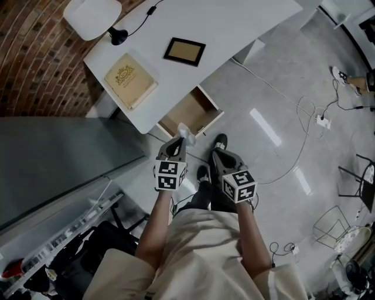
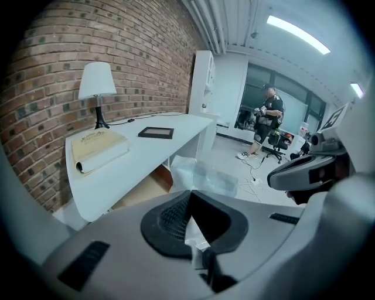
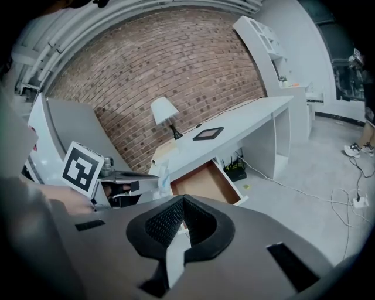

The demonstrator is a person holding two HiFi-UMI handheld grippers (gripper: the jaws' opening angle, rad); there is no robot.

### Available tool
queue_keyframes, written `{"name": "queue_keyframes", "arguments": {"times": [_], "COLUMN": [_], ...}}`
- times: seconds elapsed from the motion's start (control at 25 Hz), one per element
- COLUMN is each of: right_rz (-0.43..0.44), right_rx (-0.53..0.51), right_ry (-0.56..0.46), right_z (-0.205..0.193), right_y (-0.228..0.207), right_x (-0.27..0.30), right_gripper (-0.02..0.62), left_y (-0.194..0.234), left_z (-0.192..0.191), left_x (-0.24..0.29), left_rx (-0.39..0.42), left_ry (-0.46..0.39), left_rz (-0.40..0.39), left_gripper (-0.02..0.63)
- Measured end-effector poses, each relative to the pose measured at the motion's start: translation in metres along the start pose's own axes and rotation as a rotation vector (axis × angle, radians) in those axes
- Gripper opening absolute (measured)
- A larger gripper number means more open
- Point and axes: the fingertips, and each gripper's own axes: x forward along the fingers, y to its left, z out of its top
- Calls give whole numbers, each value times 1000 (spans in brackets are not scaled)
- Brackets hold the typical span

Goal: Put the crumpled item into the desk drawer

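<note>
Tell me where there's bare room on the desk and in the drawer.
The open drawer shows nothing inside. The desk is bare past the frame to its far end; the lamp and book crowd the other end.

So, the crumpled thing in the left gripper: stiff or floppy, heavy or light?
Probably floppy: the crumpled item looks like thin translucent film bunched beyond the left gripper. Likely light, so it may drift when dropped toward the drawer.

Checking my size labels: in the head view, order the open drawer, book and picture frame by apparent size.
1. open drawer and book: too alike to rank; the drawer is partly hidden under the desk.
2. picture frame: clearly smallest.
</note>
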Motion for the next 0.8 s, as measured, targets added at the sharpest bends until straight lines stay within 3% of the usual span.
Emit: {"name": "queue_keyframes", "arguments": {"times": [0.48, 0.8], "right_rz": [15, -9], "right_rx": [17, 20], "right_ry": [92, 108], "right_z": [-13, 1], "right_y": [-38, -62], "right_x": [46, 62], "right_gripper": [25, 25], "left_y": [28, 42], "left_z": [-16, -33], "left_x": [64, 90], "left_rx": [29, 3], "left_ry": [95, 156], "left_rz": [14, 34], "left_gripper": [17, 17]}}
